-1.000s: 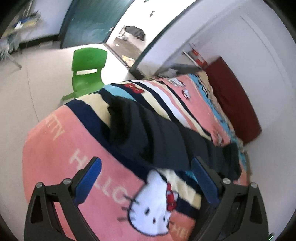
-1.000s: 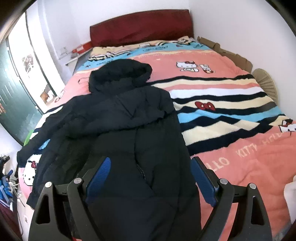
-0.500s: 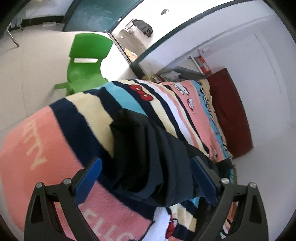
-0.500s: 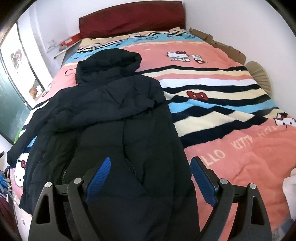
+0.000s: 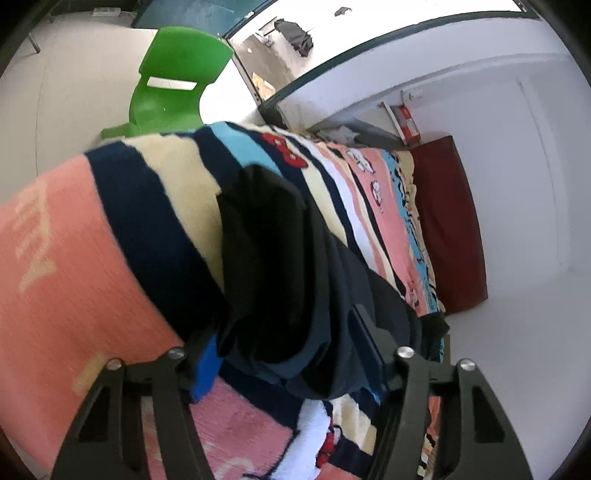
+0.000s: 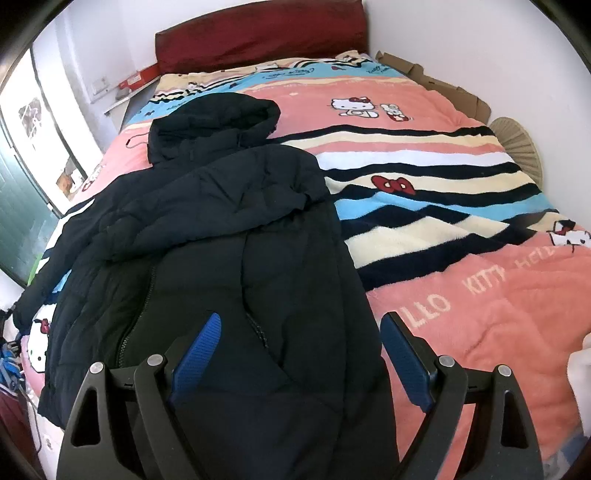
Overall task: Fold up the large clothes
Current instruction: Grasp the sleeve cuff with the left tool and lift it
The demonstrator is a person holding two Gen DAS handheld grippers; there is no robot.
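No fold is made yet: left fingers (image 5: 284, 354) have just been closing around the coat (image 6: 229, 258) sleeve (image 5: 280, 266), right fingers (image 6: 299, 354) open above it.

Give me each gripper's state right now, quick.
Left gripper: jaws just been closing around the jacket sleeve; firm grip cannot be told.
Right gripper: open, holding nothing, above the dark jacket.

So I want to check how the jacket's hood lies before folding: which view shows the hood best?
The right wrist view: the dark hooded jacket lies spread on the striped blanket, its hood whole, toward the red headboard. The left wrist view shows only a sleeve end up close; no hood.
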